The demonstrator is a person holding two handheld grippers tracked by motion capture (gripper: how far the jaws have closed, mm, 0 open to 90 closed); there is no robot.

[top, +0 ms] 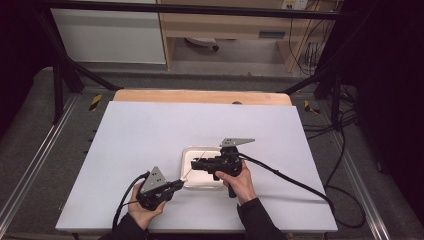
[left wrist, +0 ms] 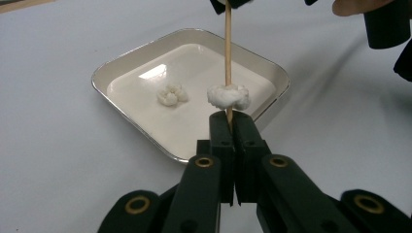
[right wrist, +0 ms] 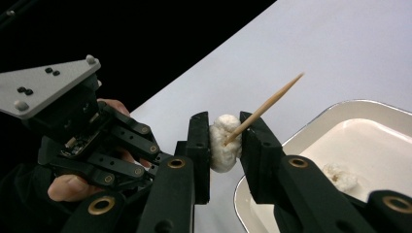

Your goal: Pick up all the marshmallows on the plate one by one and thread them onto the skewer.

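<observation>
My left gripper [left wrist: 229, 121] [top: 179, 184] is shut on the lower end of a thin wooden skewer [left wrist: 227, 53] [top: 194, 167]. One white puffy lump [left wrist: 228, 96] is threaded on the skewer just above the left jaws. My right gripper [right wrist: 226, 141] [top: 196, 164] is shut on another white lump [right wrist: 222, 141], which the skewer [right wrist: 267, 102] pierces, its pointed tip sticking out beyond. The right fingertips [left wrist: 217, 5] straddle the skewer at the top of the left gripper view. A third lump [left wrist: 171, 94] [right wrist: 340, 177] lies in the white tray [top: 187, 156] [left wrist: 121, 65].
The tray stands near the front middle of a white table [top: 150, 130], under both grippers. The person's hand holds the left gripper's body [right wrist: 82, 131] close beside the right jaws. Cables [top: 300, 185] trail off to the right.
</observation>
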